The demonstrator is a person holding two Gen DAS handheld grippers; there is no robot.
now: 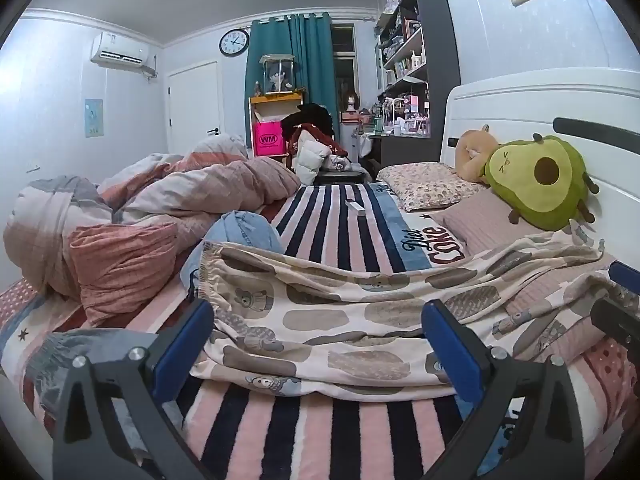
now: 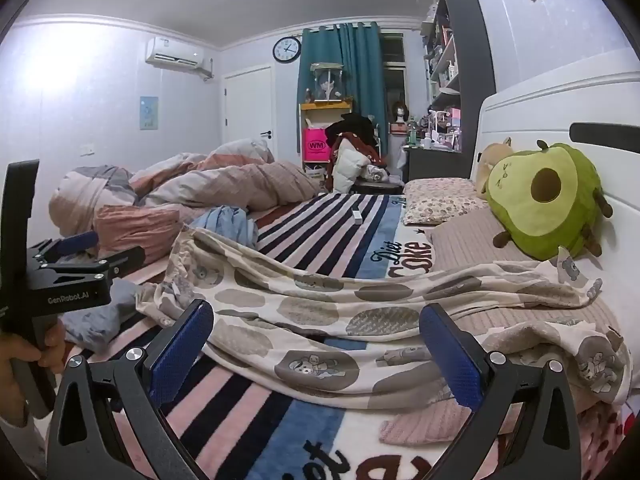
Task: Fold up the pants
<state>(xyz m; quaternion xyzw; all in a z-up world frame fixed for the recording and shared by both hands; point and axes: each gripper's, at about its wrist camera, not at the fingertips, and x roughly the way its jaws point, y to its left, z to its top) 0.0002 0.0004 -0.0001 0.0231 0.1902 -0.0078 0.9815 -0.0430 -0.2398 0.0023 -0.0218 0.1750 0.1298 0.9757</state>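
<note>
On the bed [image 1: 304, 424] lie the pants [image 1: 340, 312], soft, light, floppy; left gripper [image 1: 320, 344] and right gripper [image 2: 320, 344] hover, jaws wide, empty; best pinched at the near hem.

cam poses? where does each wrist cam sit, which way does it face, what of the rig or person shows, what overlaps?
Left wrist: behind the open left gripper, tilted slightly down across the bed at the patterned pants; the right gripper shows at the right edge.
Right wrist: behind the open right gripper, facing the same way; the left gripper and the hand holding it show at left.
Shared: pants, striped blanket, avocado plush, wall clock.
</note>
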